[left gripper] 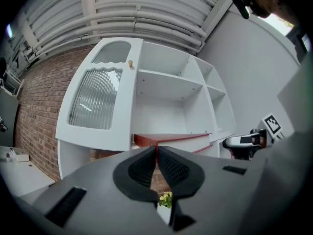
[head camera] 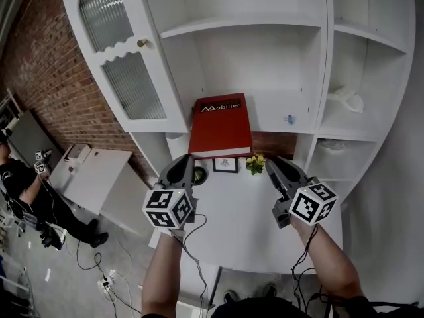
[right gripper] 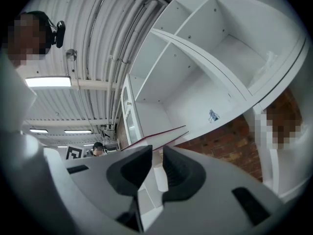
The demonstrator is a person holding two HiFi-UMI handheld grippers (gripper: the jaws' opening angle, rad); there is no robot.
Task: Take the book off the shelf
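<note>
The left gripper point(head camera: 187, 160) covers the near left corner of the red book point(head camera: 220, 126). In the left gripper view its jaws are clenched on a thin red sliver of that corner; whether they pinch only the cover or more of the book cannot be told. The book hides the top of a small framed picture point(head camera: 225, 165), whose content is too small to make out. Beside it stands a little yellow-flowered plant point(head camera: 256, 163), on the white desk top point(head camera: 238, 224). A small blue mark point(head camera: 289, 119) on the back of the shelf unit point(head camera: 245, 24) is illegible.

The book lies flat, cover up, on the low middle shelf and juts out over its front edge above the desk. Its long axis runs from the shelf's back toward the person, and the white page edge faces them.

White lettering at the cover's far end reads "Mobilier".

The right gripper point(head camera: 270, 161) is near the book's near right corner, jaws parted, nothing between them.
</note>
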